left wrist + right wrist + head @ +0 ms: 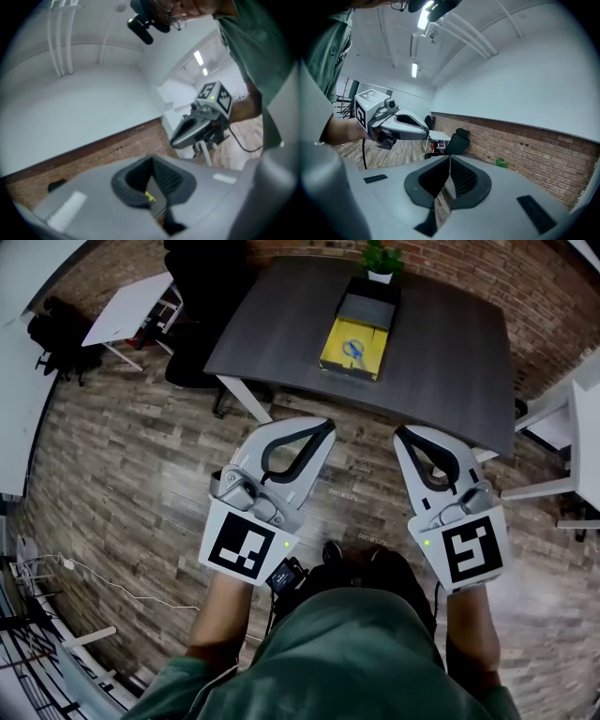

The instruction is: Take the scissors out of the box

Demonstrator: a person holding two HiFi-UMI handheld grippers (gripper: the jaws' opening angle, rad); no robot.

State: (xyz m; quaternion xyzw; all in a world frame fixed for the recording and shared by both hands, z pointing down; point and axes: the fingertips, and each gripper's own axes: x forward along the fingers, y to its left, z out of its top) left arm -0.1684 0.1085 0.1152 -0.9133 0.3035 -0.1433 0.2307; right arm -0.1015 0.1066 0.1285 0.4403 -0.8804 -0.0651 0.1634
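Blue-handled scissors [354,346] lie on the yellow inside of an open black box [367,307], at the far side of a dark table [450,362]. Both grippers hang in the air well short of the table, close to the person's body. My left gripper [322,426] is shut with nothing in it, and so is my right gripper [404,435]. In the left gripper view the shut jaws [152,161] tilt upward, past the right gripper [199,123]. The right gripper view shows its shut jaws [449,161] and the left gripper [396,123]; box and scissors are hidden there.
A small potted plant [381,259] stands behind the box by the brick wall. A black chair [202,329] and a white table [131,306] are to the left. More white furniture [562,418] is at the right. Cables [56,568] lie on the wooden floor.
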